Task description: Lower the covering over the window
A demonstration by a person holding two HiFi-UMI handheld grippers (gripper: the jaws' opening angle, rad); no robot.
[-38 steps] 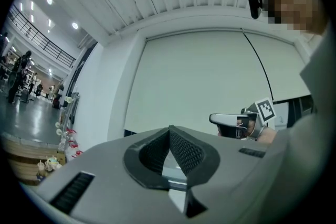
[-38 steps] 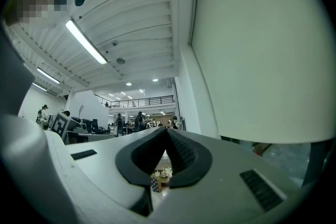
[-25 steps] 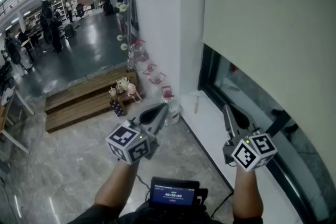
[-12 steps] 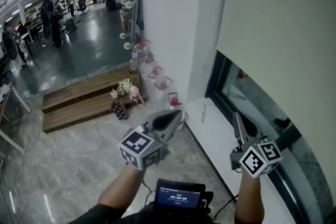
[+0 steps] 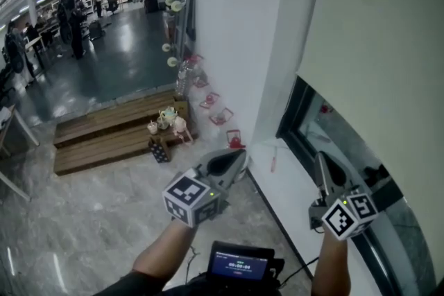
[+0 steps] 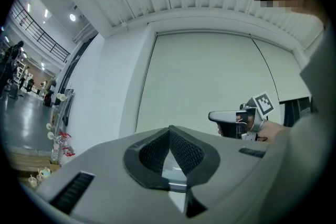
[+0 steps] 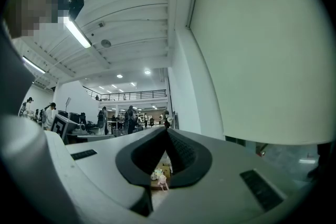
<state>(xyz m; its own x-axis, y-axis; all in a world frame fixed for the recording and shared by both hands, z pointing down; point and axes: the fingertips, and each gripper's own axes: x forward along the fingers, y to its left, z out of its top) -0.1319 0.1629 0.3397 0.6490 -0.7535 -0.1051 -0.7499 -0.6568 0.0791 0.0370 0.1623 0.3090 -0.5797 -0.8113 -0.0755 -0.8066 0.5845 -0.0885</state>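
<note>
Marble floor (image 5: pixel 83 232), white sill (image 5: pixel 288 192), blind (image 5: pixel 374 45) partly down, left tongs (image 5: pixel 232 161) and right tongs (image 5: pixel 324 164) closed, empty

Grey left gripper (image 5: pixel 239 156) and right gripper (image 5: pixel 321 157), black ribbed pads (image 6: pixel 184 152), a black-and-white marker cube (image 5: pixel 189 199) on each.

Both grippers have shifted across the head view. The left gripper (image 5: pixel 233 161) now shows further right and lower, and the right gripper (image 5: pixel 323 167) has also drifted right and down, over the sill (image 5: pixel 288 184). The blind (image 5: pixel 374 45) has slid toward the right edge.
</note>
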